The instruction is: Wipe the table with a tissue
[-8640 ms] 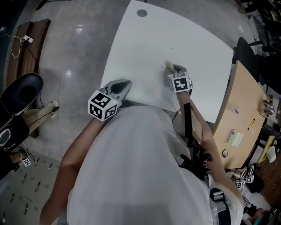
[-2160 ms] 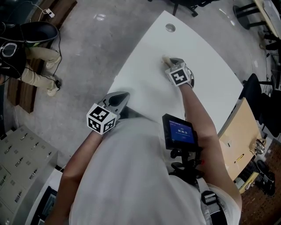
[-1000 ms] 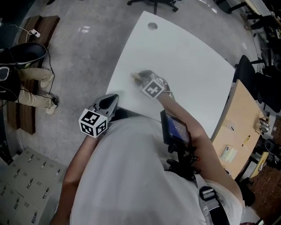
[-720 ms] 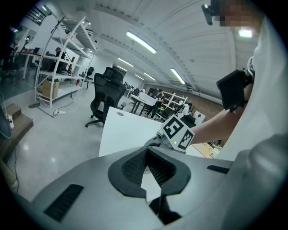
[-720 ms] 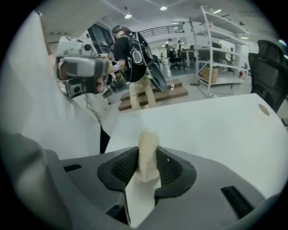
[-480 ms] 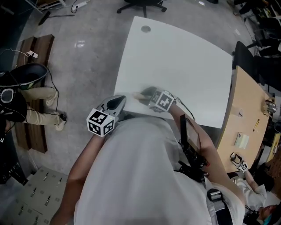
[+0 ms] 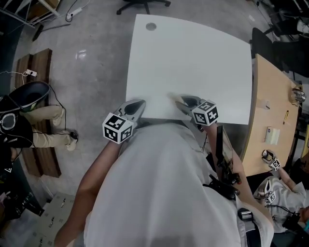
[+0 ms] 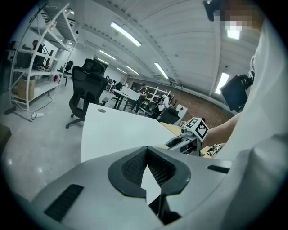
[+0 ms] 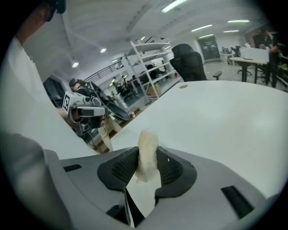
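Note:
The white table fills the middle of the head view. A rolled cream tissue touches it at the near edge, pinched in my right gripper, whose marker cube sits just behind. In the right gripper view the tissue stands upright between the dark pads of the right gripper, which is shut on it. My left gripper hovers at the table's near left corner. Its jaws meet at the tips and hold nothing.
A round cable hole marks the table's far left corner. A wooden desk with small items adjoins the right side. Black office chairs stand beyond the table. A person sits on the floor at left, another at bottom right.
My right gripper has carried the tissue from the table's left part rightward along the near edge and has rolled. The left gripper has stayed by the near left corner.

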`<state>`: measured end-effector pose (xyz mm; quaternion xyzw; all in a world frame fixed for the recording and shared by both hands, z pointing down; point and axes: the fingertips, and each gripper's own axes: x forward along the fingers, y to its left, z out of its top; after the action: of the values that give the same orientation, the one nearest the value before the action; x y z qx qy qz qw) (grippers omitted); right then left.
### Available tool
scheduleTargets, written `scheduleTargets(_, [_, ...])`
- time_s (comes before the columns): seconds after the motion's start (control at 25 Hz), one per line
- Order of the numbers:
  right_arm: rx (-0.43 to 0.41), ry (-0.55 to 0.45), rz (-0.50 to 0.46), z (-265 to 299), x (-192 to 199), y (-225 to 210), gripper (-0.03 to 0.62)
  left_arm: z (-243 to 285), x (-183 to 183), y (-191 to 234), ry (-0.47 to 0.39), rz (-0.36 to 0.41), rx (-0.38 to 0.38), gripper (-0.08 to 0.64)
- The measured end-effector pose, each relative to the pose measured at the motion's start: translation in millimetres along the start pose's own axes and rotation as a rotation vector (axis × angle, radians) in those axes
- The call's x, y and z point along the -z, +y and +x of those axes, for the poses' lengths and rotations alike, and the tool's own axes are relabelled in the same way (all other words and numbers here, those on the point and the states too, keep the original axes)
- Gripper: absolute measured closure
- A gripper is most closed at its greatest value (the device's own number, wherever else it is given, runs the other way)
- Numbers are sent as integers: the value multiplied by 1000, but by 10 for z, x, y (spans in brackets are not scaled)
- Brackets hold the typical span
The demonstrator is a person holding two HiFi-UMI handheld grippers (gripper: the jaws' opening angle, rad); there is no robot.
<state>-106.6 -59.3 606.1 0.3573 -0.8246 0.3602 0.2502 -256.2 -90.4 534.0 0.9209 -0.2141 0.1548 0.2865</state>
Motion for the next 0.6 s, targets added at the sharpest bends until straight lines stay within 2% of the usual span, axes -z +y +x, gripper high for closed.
scheduleTargets(0.12, [63, -66, 100, -165, 86, -115, 469, 58, 23, -61, 10, 11, 26, 555])
scheduleTargets(0.2, [83, -103, 125, -184, 92, -109, 469, 65, 68, -70, 25, 15, 37, 555])
scheduleTargets(0.4, [63, -156, 79, -169, -27, -19, 469, 132, 103, -110, 58, 39, 46, 555])
scheduleTargets(0.6, [56, -200, 78, -294, 13, -105, 469, 289, 18, -285, 53, 69, 39, 555])
